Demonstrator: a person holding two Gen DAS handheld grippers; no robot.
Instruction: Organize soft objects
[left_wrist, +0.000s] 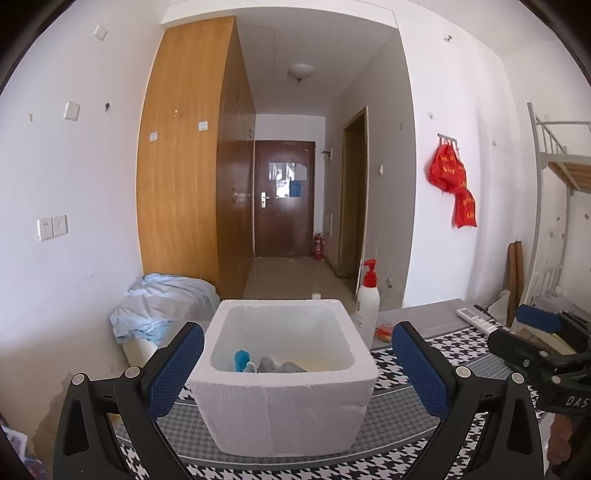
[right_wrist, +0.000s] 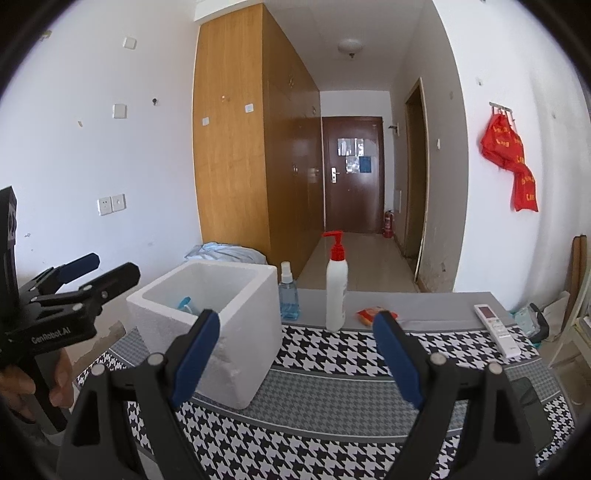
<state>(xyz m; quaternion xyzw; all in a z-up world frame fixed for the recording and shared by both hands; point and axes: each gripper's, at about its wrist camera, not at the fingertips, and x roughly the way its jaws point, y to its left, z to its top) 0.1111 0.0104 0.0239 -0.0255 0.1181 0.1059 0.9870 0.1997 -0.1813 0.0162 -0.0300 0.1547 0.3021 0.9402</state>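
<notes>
Both claws, left (left_wrist: 297, 369) and right (right_wrist: 295, 354), stand wide and empty, pulled back from the white square foam box (left_wrist: 288, 402) on the houndstooth-covered table (right_wrist: 332, 435). Soft blue and grey items (left_wrist: 264, 363) lie inside it, apparently already stowed.

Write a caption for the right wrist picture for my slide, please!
Open right gripper facing a white foam box, pump bottle and spray bottle on a houndstooth cloth.

Soft, even daylight fills both views, and the white walls read bright. The foam box (left_wrist: 288, 373) is nearly blown out, casting only a faint shadow beside it. Focus is fairly sharp. Fisheye bending curves the wardrobe (left_wrist: 184, 155), with dark vignetted corners.
</notes>
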